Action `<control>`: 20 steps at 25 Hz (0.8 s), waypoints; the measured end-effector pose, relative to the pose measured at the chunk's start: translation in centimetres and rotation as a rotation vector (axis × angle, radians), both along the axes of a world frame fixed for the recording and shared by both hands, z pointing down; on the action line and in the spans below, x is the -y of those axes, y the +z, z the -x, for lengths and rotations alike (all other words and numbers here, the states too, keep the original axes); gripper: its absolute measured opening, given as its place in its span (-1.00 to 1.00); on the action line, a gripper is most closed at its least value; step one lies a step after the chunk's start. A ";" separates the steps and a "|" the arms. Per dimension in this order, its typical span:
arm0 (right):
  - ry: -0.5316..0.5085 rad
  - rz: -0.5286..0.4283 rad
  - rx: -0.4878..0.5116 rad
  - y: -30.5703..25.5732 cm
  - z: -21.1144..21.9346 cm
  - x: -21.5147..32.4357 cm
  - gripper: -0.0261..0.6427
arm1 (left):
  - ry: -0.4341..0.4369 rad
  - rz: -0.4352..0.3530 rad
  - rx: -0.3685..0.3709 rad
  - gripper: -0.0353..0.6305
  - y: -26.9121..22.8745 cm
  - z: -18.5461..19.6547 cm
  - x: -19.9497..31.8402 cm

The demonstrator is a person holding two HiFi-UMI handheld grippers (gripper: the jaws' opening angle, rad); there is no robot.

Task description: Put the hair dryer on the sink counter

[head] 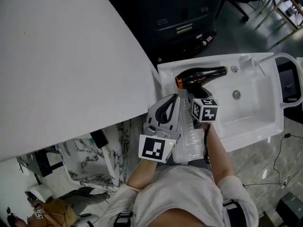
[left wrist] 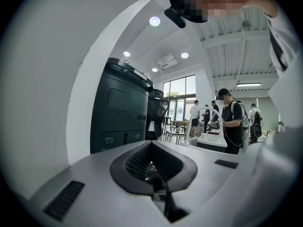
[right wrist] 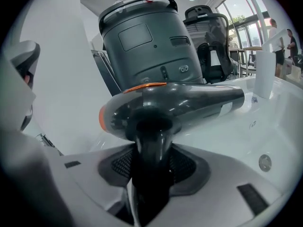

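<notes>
A white sink (head: 265,119) lies below you on a grey floor, with a broad white tabletop (head: 71,56) to its left and a dark cabinet (head: 184,18) beyond it.

Your right gripper (right wrist: 151,164) is clamped on the black handle of the hair dryer (right wrist: 189,100); the handle stands straight up between the two jaws, and the pads press on it from both sides. The dryer's body lies crosswise above them, with its orange-ringed rear end to the left and its nozzle to the right, towards the white faucet (head: 258,63). From the head view the dryer sits over the sink's far left corner, at the flat ledge beside the basin (you cannot tell from here whether it rests on that ledge or hangs just above it). The drain (head: 236,94) lies to the right of it, well apart.

Your left gripper (left wrist: 152,148) has its jaws together with nothing between them. It hovers just beside the right one, at the sink's left edge near the tabletop. Past it, a dark grey machine (left wrist: 120,112) stands against the wall, and several people (left wrist: 232,122) stand in the bright room behind.
</notes>
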State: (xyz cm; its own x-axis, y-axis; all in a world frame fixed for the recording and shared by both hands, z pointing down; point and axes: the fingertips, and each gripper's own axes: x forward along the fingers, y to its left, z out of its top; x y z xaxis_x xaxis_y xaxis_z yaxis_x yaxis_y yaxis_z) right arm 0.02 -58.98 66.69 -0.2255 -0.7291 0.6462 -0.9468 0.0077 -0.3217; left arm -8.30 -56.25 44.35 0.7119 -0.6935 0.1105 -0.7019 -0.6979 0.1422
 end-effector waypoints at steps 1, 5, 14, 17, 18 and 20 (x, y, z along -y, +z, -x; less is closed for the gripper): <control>-0.002 -0.002 0.005 0.0 0.0 0.0 -0.38 | -0.001 0.001 0.000 -0.86 0.0 0.0 0.0; -0.009 -0.011 0.009 0.0 0.0 0.0 -0.36 | -0.007 0.001 -0.001 -0.86 0.0 -0.1 0.0; -0.064 -0.050 0.005 -0.9 0.2 -0.3 -0.24 | -0.003 -0.010 -0.003 -0.86 -0.5 -0.4 -0.6; -0.056 -0.062 0.010 -1.4 -0.3 -0.9 -0.23 | 0.000 -0.013 -0.004 -0.86 -0.6 -0.7 -1.0; -0.052 -0.066 0.012 -1.6 -0.5 -1.2 -0.23 | 0.000 -0.013 -0.005 -0.86 -0.7 -0.8 -1.1; -0.046 -0.076 0.015 -2.2 -0.9 -1.7 -0.23 | 0.001 -0.012 -0.004 -0.86 -0.7 -1.1 -1.4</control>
State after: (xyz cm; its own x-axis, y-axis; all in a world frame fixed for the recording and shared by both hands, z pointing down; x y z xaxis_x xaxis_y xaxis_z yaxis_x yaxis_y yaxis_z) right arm 0.88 -57.25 64.53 -0.2687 -0.7648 0.5856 -0.9400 0.0756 -0.3326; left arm -7.17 -54.85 43.64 0.7132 -0.6939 0.0991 -0.7005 -0.7005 0.1366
